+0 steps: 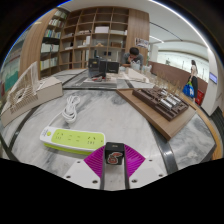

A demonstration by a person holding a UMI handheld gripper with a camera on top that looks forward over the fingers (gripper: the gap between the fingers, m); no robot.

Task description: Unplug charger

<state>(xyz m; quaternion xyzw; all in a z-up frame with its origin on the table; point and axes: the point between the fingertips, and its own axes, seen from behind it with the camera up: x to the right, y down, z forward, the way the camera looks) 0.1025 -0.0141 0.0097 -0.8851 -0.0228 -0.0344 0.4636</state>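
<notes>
The gripper (114, 160) looks clenched on a small black charger (115, 153), its magenta pads (97, 161) seemingly pressing both sides. The green power strip (73, 137) lies on the table (140, 128) just ahead, apart from the charger

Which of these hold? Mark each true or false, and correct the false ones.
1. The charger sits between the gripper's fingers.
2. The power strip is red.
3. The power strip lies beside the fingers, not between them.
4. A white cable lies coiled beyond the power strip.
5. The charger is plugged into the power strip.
1. True: the black charger sits between the pads of the gripper, which press on it.
2. False: the power strip is green and white.
3. True: it lies beside the fingers.
4. True: the white cable lies on the table beyond the strip.
5. False: the charger is apart from the strip, in the gripper.
</notes>
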